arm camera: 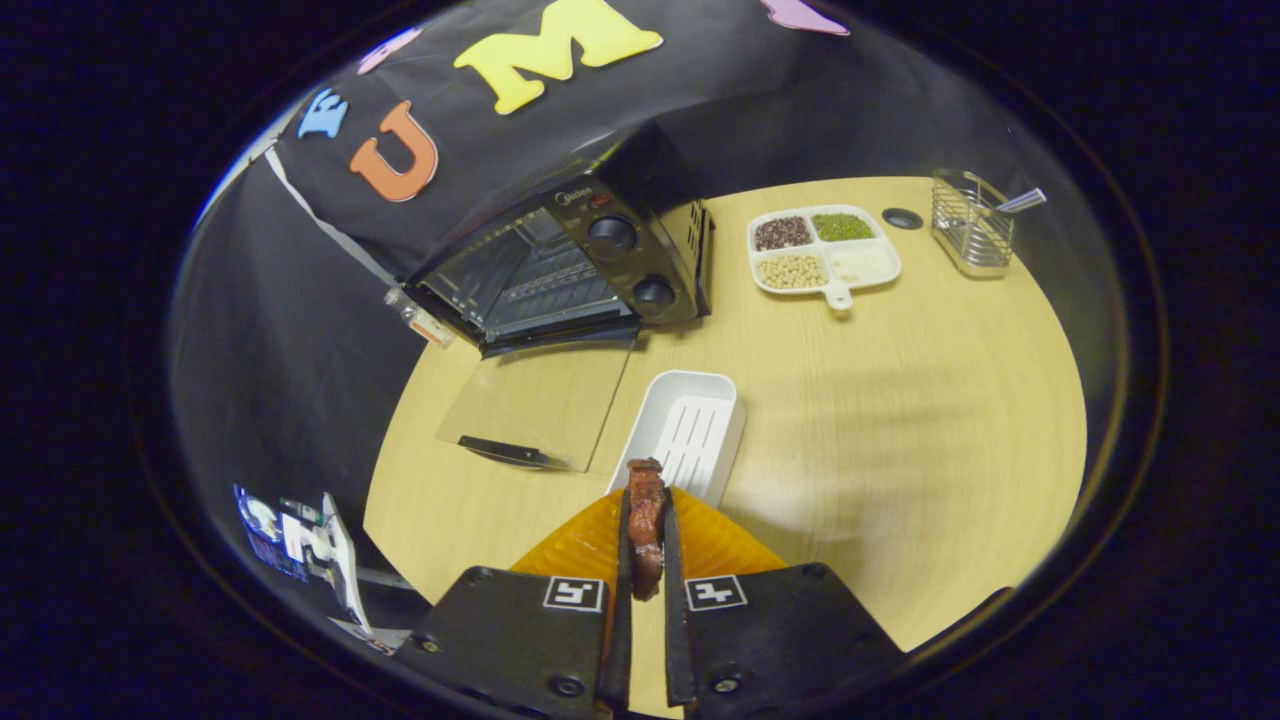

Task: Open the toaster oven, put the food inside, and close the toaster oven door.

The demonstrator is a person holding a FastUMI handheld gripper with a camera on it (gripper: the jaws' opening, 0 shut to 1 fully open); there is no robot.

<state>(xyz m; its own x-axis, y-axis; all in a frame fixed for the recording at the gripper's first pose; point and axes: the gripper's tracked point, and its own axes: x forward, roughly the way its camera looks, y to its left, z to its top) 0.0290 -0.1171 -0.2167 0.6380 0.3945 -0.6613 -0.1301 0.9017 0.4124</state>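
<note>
Reddish-brown food (645,520) sits pinched between the fingers of the gripper (645,530), above a white tray (690,425). Likely light, soft and greasy: keep the grip mid-body. Toaster oven (570,265) stands beyond, its door (540,400) down

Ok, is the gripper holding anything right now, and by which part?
Yes: the gripper is shut on the piece of meat, pinched flat by its two broad sides, one end poking out beyond the fingers.

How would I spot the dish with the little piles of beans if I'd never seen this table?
Start at the black toaster oven at the back of the wooden table. Just beside its knob side lies a white divided plate, before a wire basket. Unlike the plain white tray nearer the fingers, it has four filled compartments.
</note>
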